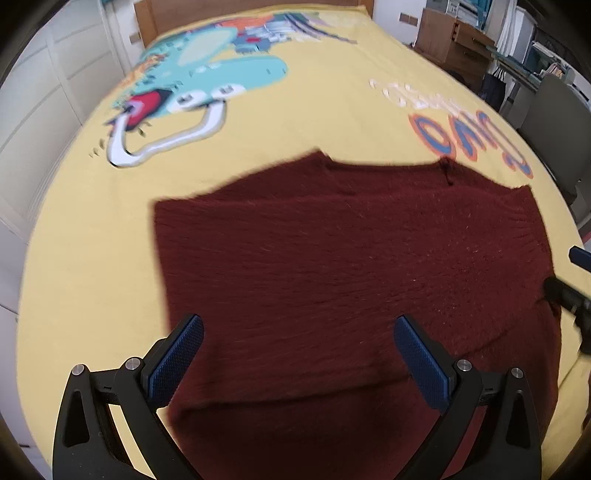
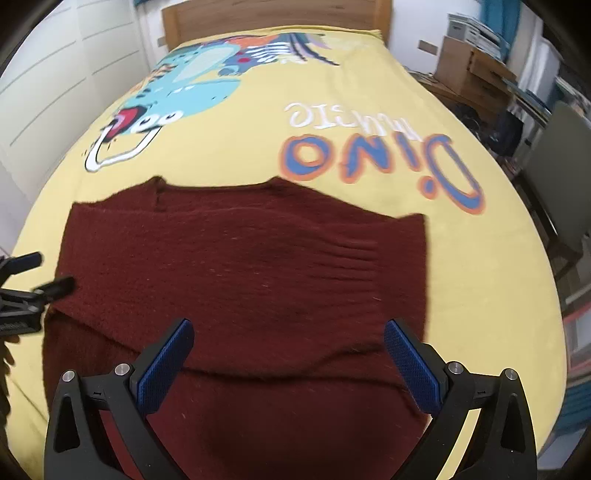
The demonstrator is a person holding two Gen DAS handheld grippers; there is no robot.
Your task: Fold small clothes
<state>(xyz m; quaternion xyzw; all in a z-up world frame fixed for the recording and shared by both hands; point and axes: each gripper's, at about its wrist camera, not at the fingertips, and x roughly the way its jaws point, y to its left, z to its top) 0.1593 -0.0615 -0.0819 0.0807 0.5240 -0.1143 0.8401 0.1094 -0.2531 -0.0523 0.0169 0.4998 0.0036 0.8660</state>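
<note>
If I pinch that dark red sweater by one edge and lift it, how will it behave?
The dark red sweater would probably droop limply: it lies flat with a soft fold across it. Its fuzzy knit likely grips the pads rather than slipping. On the yellow blanket, it may drag and bunch.

Each view is taken from just behind its own claw, tilted steeply down and forward along the bed toward the far headboard. The left claw is seen over the near left part of the dark red sweater, the right claw over its near right part. The sweater, the yellow bedspread and its dinosaur print are shared by both views. Each claw's tips are caught at the other view's edge.
</note>
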